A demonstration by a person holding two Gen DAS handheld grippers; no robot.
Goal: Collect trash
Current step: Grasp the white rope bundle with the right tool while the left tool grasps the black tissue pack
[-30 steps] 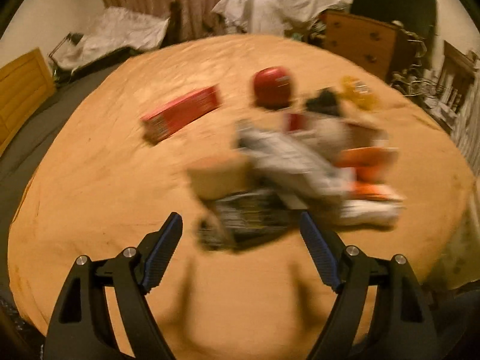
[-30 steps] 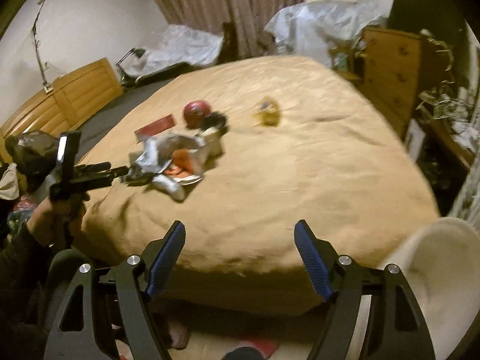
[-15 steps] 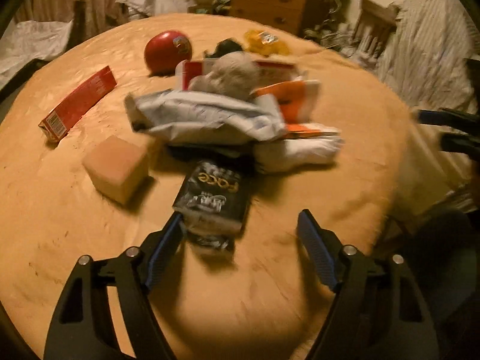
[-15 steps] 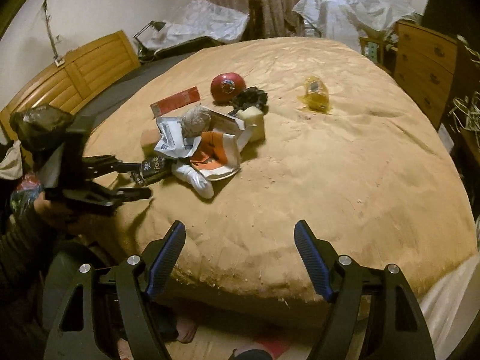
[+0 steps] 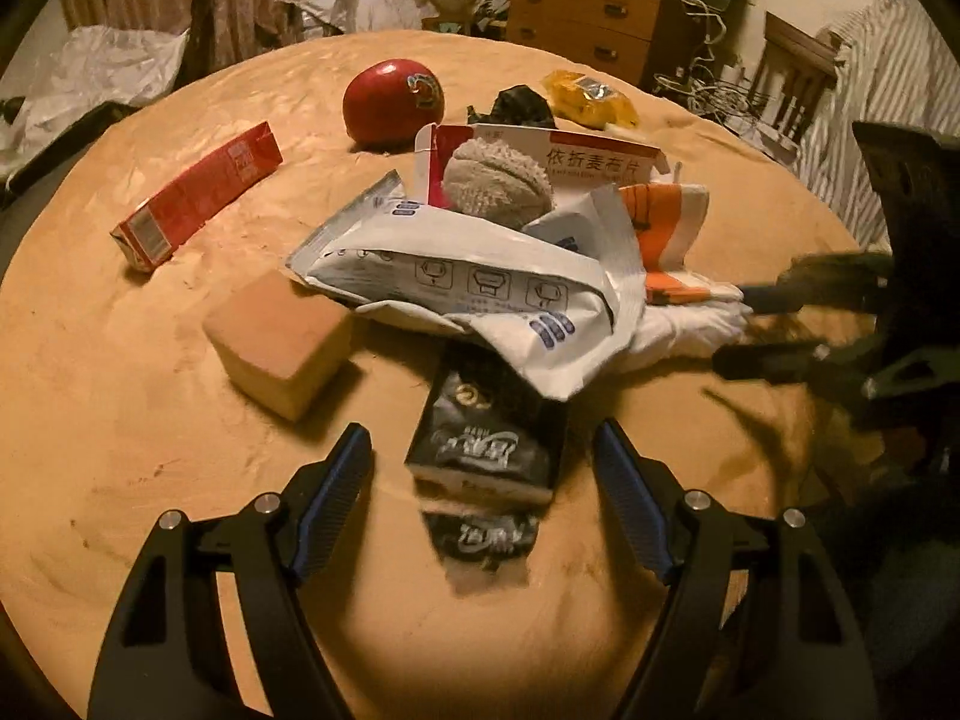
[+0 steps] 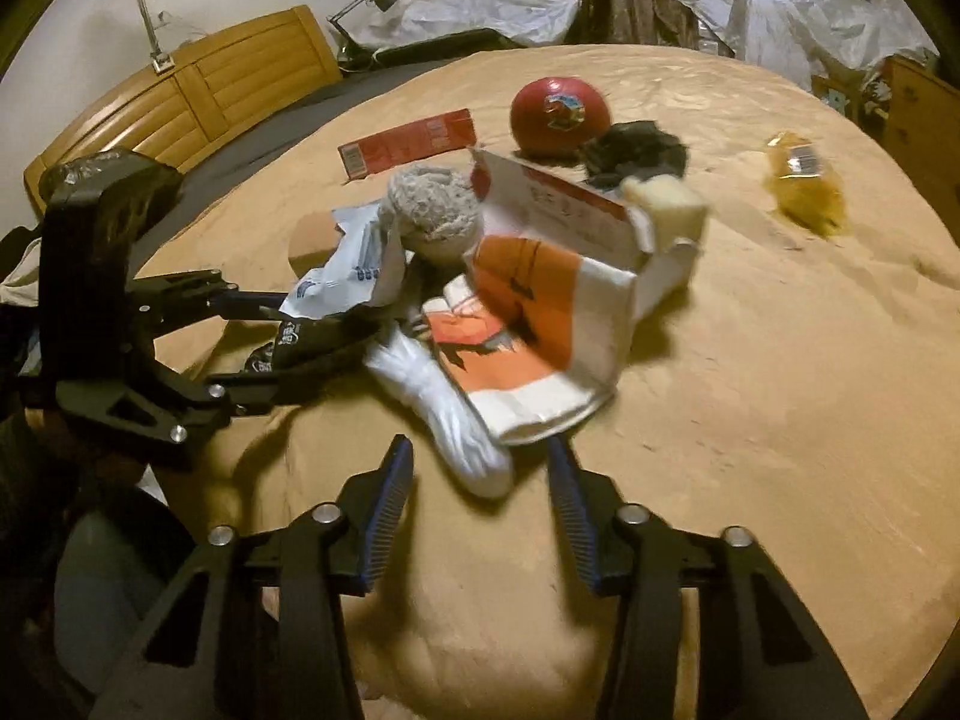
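Right view alone shows headboard; left view, dresser.

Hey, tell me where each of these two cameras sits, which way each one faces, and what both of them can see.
Left wrist: on the left gripper, looking down over the black printed packet at the trash heap; the right gripper enters from the right.
Right wrist: on the right gripper, jaws closing around the white twisted plastic bag; the left gripper shows left.
Shared: red round ball, grey knitted ball, tan bedspread.
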